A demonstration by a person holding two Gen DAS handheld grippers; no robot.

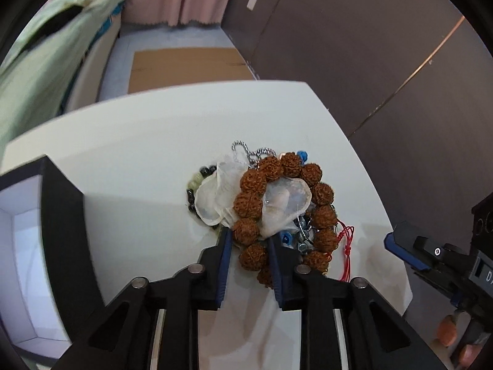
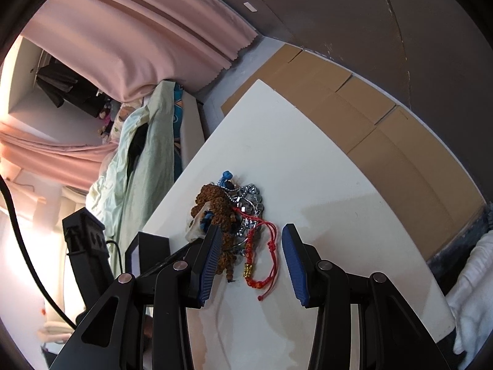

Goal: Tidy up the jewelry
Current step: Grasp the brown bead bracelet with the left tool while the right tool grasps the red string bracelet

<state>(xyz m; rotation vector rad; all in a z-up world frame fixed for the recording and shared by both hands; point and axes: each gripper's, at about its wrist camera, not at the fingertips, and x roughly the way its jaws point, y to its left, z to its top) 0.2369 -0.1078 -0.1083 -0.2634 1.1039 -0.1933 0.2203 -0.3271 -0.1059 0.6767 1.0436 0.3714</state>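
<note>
A tangled heap of jewelry lies on the white table (image 1: 138, 141). On top is a brown seed-bead bracelet (image 1: 320, 194) around pale shell pieces (image 1: 283, 203). A silver chain (image 1: 243, 149), dark and green beads (image 1: 197, 182) and a red cord bracelet (image 1: 346, 240) lie with it. My left gripper (image 1: 249, 240) straddles the near side of the brown bracelet, jaws partly closed around its beads. My right gripper (image 2: 251, 240) is open, with the red cord bracelet (image 2: 271, 246) between its fingers and the heap (image 2: 228, 206) just ahead. The right gripper also shows at the right edge of the left wrist view (image 1: 425, 252).
A black-rimmed box with a white inside (image 1: 27, 234) stands at the table's left; it also shows in the right wrist view (image 2: 151, 246). Flat cardboard (image 2: 369, 117) lies on the floor beyond the table. A bed with green bedding (image 1: 40, 71) is at the left. Dark wall panels stand at the right.
</note>
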